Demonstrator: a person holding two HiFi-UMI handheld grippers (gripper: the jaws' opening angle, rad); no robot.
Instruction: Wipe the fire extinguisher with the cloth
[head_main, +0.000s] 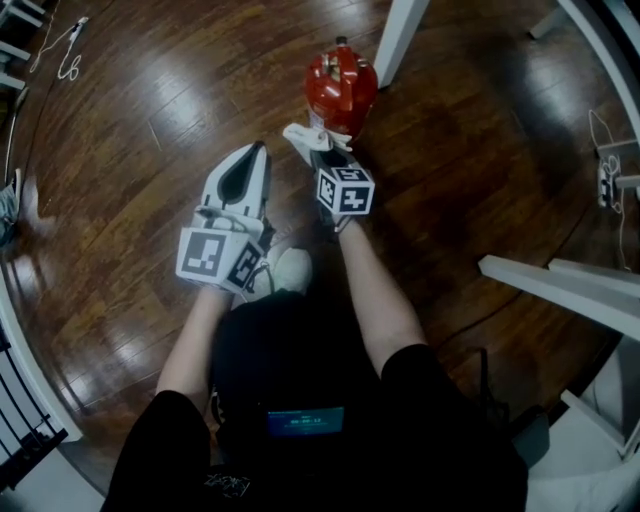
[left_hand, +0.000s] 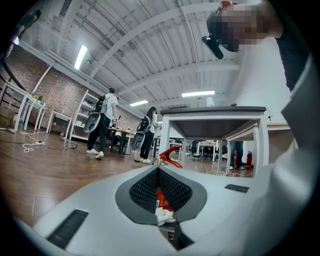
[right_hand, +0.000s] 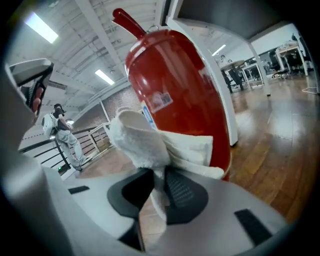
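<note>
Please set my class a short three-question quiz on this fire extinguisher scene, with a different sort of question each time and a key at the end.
1. Fill the gap: the left claw is ____ and holds nothing.
2. Multiple choice: what grips the cloth? A the left claw; B the right claw; C neither.
3. True or false: the fire extinguisher lies on its side on the wooden floor.

Key: 1 shut; 2 B; 3 false, it stands upright.
</note>
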